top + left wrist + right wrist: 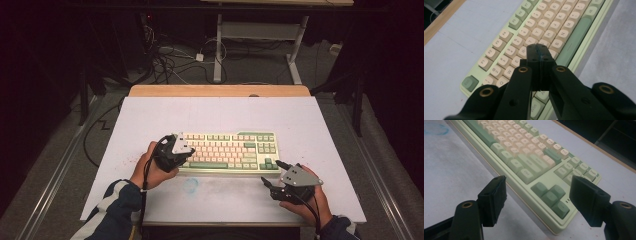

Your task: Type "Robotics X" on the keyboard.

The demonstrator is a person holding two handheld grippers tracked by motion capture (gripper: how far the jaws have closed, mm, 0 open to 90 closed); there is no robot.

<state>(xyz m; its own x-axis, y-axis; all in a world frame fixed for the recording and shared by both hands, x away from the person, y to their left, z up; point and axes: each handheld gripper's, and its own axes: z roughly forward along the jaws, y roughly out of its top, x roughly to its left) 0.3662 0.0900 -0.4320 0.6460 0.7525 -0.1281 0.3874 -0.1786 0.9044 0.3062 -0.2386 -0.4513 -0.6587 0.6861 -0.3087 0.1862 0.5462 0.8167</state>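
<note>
a: field note, high view. the keyboard [227, 152] lies flat at the centre of the frame on the white counter [150, 120], long side running left to right, green case with cream and green keys.

b: and my left tongs [187, 150]?

a: at the keyboard's left end, centre-left of the frame, with the grey plate on top and my hand wrapped round the body below it. in the left gripper view the left tongs [539, 51] sit mid-frame with the jaws pressed flat together, nothing between them, tips over the letter rows just above the space bar [574, 40]. i cannot tell whether the tips touch a key.

b: right side?

a: right tongs [271, 173] are at lower right of the high view, just off the keyboard's near right corner, apart from it. in the right gripper view the right tongs [537, 195] stand wide, one jaw at lower left, one at lower right, holding nothing; the arrow keys [551, 195] show in the gap between them.

b: anything else on the counter?

a: a faint blue ring mark [191, 185] below the keyboard, lower centre.
</note>
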